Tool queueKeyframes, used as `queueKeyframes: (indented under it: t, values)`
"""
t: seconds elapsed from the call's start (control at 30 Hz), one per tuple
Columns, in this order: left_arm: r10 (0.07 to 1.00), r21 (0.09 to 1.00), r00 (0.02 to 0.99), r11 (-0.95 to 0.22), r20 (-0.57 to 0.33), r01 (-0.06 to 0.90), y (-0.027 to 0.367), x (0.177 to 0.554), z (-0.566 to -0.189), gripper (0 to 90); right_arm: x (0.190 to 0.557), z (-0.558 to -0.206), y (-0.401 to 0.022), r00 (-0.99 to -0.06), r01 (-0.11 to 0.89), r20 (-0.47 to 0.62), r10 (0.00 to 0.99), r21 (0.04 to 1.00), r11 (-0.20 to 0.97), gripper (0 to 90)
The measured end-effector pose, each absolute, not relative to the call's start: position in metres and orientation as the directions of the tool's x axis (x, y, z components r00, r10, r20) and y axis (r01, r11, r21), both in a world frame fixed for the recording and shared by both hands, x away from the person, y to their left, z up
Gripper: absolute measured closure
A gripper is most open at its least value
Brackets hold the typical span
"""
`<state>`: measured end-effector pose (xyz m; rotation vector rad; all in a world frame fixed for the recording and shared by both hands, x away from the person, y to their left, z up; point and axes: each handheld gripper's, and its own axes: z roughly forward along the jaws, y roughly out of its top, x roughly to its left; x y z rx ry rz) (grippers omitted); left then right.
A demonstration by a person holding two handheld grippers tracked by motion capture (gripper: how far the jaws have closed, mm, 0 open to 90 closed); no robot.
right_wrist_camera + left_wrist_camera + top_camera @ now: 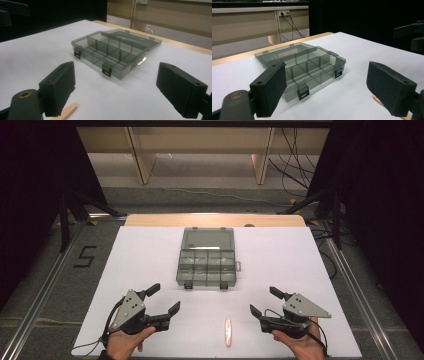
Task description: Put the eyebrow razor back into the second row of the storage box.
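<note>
Jaws spread wide on both grippers, nothing held.
Left gripper and right gripper flank the wooden stick lying on the white table; the open compartment box sits beyond the stick.

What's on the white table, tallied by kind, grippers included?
Compartment box, lid open: 1
Wooden stick: 1
Grippers, both open: 2 (left gripper, right gripper)
Total: 4

jaws wide apart, empty | open compartment box ahead on table
</note>
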<state>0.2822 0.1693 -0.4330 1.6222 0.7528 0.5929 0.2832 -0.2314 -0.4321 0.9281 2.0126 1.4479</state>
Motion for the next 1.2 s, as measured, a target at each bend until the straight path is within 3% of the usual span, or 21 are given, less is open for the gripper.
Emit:
queueKeyframes:
  t: [0.43, 1.2]
  values:
    - [0.752, 0.983, 0.658, -0.097, -0.033, 0.159, 0.169, 0.282, -0.433, 16.1, 0.288, -0.426, -0.228, -0.665, 0.264, -0.055, 0.745, 0.916, 0.303, 16.6]
    - [0.752, 0.982, 0.659, -0.102, -0.028, 0.158, 0.168, 0.284, -0.434, 16.1, 0.306, -0.425, -0.189, -0.761, 0.458, -0.025, 0.649, 0.687, 0.564, 25.4]
